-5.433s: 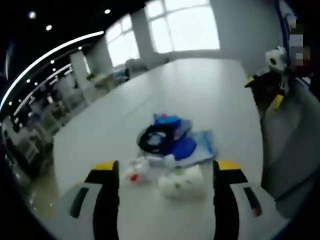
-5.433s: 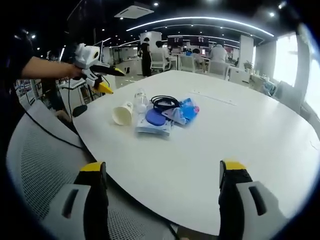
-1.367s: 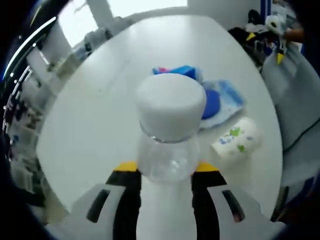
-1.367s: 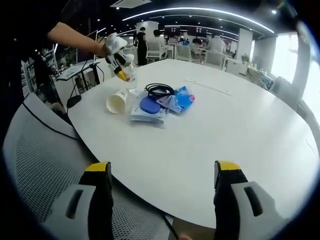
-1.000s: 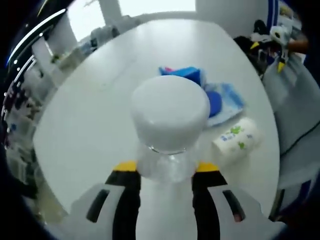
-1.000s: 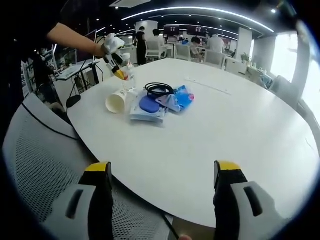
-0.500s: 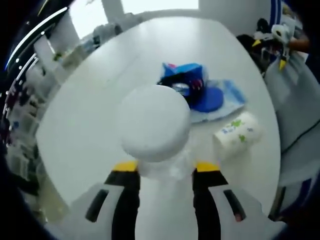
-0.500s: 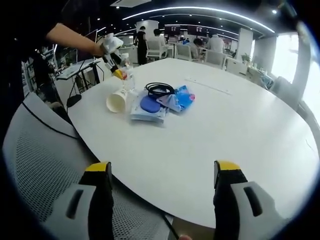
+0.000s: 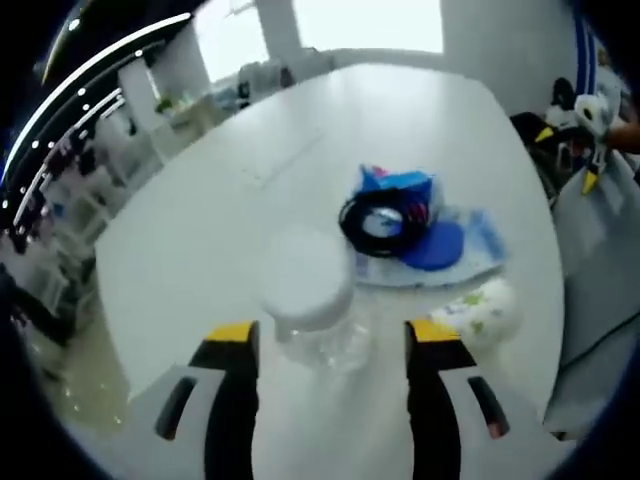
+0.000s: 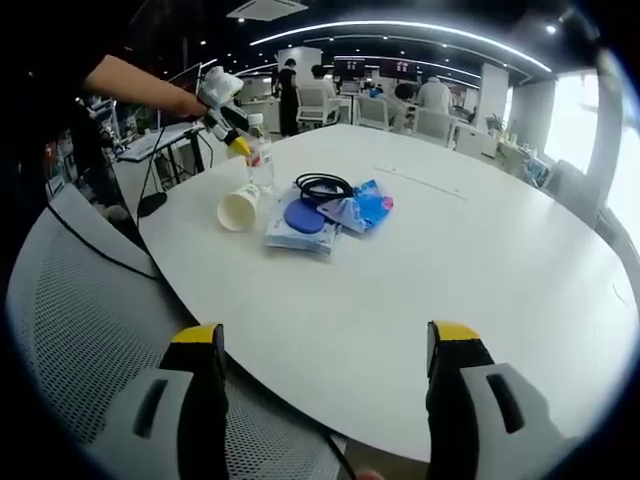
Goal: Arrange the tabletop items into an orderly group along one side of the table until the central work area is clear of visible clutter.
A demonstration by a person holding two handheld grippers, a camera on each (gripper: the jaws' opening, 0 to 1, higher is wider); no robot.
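Bottle (image 9: pixel 310 300) upright at lower centre, between spread left gripper (image 9: pixel 330 345) jaws.
Right gripper (image 10: pixel 325 345) spread, low over table (image 10: pixel 480 260) edge.

A grey mesh chair back (image 10: pixel 70 330) sits at seven o'clock in the right gripper view. People sit at desks (image 10: pixel 400 105) around twelve o'clock, under curved ceiling lights (image 10: pixel 400 30).

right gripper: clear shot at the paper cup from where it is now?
Probably not without a long move. The right gripper is open near the table's edge; the paper cup lies on its side far across, beside the left gripper and its bottle. Nothing stands between.
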